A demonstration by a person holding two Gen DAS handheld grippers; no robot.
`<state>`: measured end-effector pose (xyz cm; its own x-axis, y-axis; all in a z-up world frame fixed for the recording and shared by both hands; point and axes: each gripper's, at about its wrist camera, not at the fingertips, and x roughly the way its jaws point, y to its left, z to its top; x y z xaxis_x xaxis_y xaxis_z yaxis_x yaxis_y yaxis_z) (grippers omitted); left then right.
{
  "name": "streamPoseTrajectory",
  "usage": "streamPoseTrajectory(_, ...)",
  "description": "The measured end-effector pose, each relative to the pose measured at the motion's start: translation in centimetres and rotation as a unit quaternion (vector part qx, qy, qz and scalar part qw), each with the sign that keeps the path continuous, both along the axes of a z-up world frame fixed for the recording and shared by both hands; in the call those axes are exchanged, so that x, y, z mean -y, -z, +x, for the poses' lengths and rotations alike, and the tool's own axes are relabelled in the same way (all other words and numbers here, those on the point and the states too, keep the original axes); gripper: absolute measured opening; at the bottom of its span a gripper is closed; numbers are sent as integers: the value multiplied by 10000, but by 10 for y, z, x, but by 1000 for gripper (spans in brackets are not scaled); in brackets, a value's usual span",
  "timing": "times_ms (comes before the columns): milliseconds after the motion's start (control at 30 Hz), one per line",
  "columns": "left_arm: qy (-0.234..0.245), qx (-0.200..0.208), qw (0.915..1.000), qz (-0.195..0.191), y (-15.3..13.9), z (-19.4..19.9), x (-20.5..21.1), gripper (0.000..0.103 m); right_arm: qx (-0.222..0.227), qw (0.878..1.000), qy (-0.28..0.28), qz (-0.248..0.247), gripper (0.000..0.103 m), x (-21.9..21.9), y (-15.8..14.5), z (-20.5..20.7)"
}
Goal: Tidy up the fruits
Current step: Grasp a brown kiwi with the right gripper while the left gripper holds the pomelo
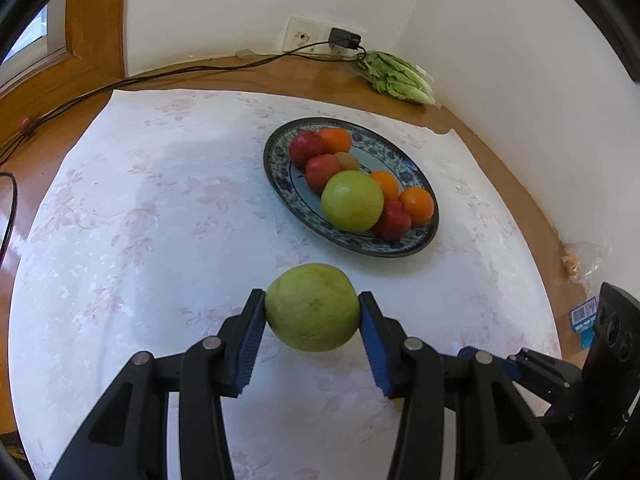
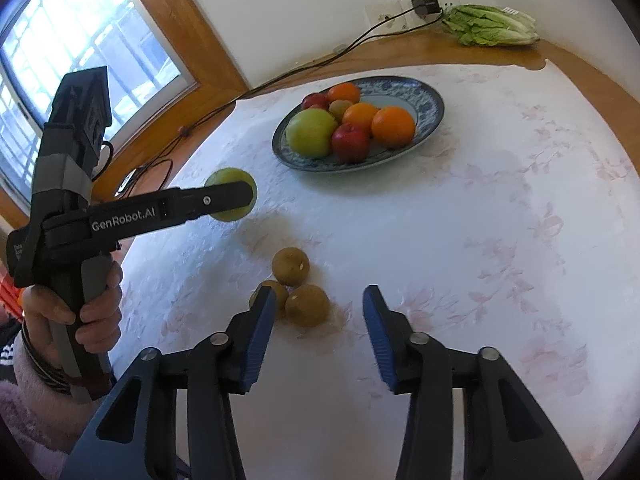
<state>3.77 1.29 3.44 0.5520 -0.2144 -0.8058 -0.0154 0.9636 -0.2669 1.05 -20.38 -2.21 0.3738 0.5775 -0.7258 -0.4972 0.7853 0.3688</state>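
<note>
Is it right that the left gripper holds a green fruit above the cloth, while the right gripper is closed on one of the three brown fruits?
Not quite. The left gripper does hold the green fruit, but the right gripper is open and holds nothing: the right wrist view shows the brown fruits lying on the cloth between its jaws, ungripped.

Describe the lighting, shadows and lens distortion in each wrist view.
Left wrist view: soft daylight, the green fruit clamped in the left gripper sharp, the tablecloth bowed by the fisheye, corners black. Right wrist view: the window blown out, faint shadows beside the brown fruits, the plate stretched oval.
</note>
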Motion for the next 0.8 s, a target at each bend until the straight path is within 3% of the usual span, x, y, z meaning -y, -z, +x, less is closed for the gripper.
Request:
streamPoseTrajectory(367, -25, 51, 10000, -67, -2, -2, -4, 48, -55, 9998, -202, -7, 26, -9, 3, -1)
streamPoseTrajectory(800, -95, 97, 9999, -76, -5, 0, -8, 48, 102, 9998, -152, 49, 26, -5, -5, 3)
